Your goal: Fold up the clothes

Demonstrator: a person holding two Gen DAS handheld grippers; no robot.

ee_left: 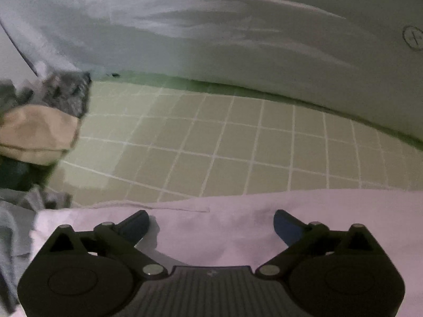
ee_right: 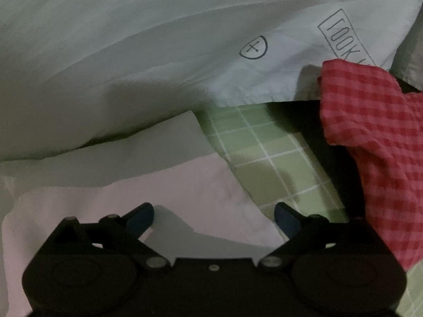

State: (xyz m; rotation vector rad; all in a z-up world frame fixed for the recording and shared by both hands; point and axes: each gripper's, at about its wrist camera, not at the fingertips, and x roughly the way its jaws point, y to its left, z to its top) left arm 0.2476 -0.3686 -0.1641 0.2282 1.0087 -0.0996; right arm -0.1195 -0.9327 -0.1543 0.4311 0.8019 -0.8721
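Observation:
A pale pink garment [ee_left: 238,227] lies flat on the green checked sheet [ee_left: 211,142], its far edge straight across the left wrist view. My left gripper [ee_left: 211,225] hovers over it, jaws wide open, nothing between the blue-padded fingers. In the right wrist view the same pink cloth [ee_right: 132,198] ends in a corner near the right finger. My right gripper [ee_right: 213,220] is open above that corner, with nothing in it.
A white printed cloth [ee_right: 132,52] lies heaped beyond the pink garment [ee_left: 264,26]. A red checked garment [ee_right: 370,145] is piled at the right. Beige and dark clothes [ee_left: 39,132] sit at the left, grey cloth [ee_left: 15,237] below them.

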